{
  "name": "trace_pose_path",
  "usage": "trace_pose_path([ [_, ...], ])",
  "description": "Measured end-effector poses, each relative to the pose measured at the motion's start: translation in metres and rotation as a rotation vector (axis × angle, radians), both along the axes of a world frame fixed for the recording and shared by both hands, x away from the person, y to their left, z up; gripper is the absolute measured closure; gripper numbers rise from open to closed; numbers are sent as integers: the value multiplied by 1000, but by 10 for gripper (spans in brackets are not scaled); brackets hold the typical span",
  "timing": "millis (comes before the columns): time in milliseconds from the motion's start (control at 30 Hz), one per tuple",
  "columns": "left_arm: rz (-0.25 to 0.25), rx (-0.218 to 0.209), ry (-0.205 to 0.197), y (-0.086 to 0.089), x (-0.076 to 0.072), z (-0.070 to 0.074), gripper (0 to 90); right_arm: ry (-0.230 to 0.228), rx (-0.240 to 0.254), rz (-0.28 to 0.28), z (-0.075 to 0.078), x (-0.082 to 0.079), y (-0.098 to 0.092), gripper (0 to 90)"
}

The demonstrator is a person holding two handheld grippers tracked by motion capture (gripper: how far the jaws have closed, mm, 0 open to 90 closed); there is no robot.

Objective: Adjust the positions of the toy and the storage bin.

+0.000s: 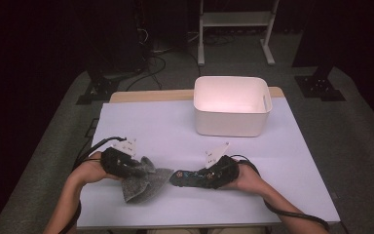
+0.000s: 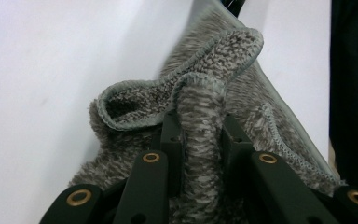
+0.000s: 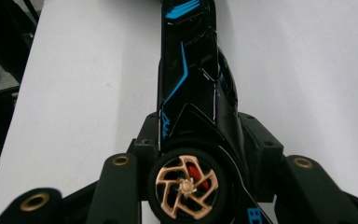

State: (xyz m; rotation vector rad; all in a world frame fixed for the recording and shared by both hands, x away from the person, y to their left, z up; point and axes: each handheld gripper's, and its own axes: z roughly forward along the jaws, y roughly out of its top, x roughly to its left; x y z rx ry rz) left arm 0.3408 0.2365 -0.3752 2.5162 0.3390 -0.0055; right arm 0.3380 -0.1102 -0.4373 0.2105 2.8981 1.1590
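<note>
Grey cloth (image 1: 145,184) and a black toy car (image 1: 191,177) lie near the front edge of the white table (image 1: 175,131) in the high view, side by side and just apart. The left gripper (image 1: 135,168) sits on the cloth's left end and the right gripper (image 1: 209,176) on the car's right end. A white bin (image 1: 232,105) stands well apart at the far side, and nothing can be seen inside it, so I judge that both things are grasped but neither has yet been carried over.

In the left gripper view, the left gripper (image 2: 199,128) has its jaws closed tight on a raised fold of the grey cloth (image 2: 200,93), the rest slumping on the table.

In the right gripper view, the right gripper (image 3: 198,140) clamps the toy car (image 3: 191,84) across its body just behind a gold-spoked wheel (image 3: 186,185), jaws pressed to both flanks. Lifting and dropping into the bin look to be what remains.
</note>
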Motion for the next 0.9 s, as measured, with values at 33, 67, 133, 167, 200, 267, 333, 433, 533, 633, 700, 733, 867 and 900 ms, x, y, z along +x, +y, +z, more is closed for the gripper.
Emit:
trace_pose_path([
  [33,12,2,1,5,0,0,754,2,-4,3,1,1,-2,559],
  [67,22,0,4,9,0,0,753,1,-6,2,1,1,-4,560],
  [133,51,4,6,19,0,-1,754,-2,-11,0,3,3,-9,559],
  [167,51,4,6,19,0,-1,754,-2,-12,-5,3,5,-13,560],
  [200,76,5,11,29,1,-2,754,-1,-13,-16,4,6,-18,559],
  [267,96,11,14,37,1,-3,754,9,-11,-28,3,9,-26,560],
  [333,106,13,13,41,0,-2,754,15,-7,-40,3,12,-36,559],
  [433,135,21,10,52,0,-1,754,18,-6,-54,2,16,-47,559],
  [533,167,11,10,61,-1,-4,750,16,-2,-75,2,19,-64,559],
  [633,170,3,10,60,0,-8,724,32,6,-91,0,19,-69,556],
  [700,176,-1,14,59,1,-9,680,32,9,-92,0,19,-69,554],
  [733,179,-4,15,56,2,-9,654,38,8,-93,0,19,-69,540],
  [867,183,-5,9,49,5,-7,547,51,33,-105,5,19,-68,468],
  [900,186,-9,5,45,7,-5,518,56,32,-108,8,19,-66,463],
])
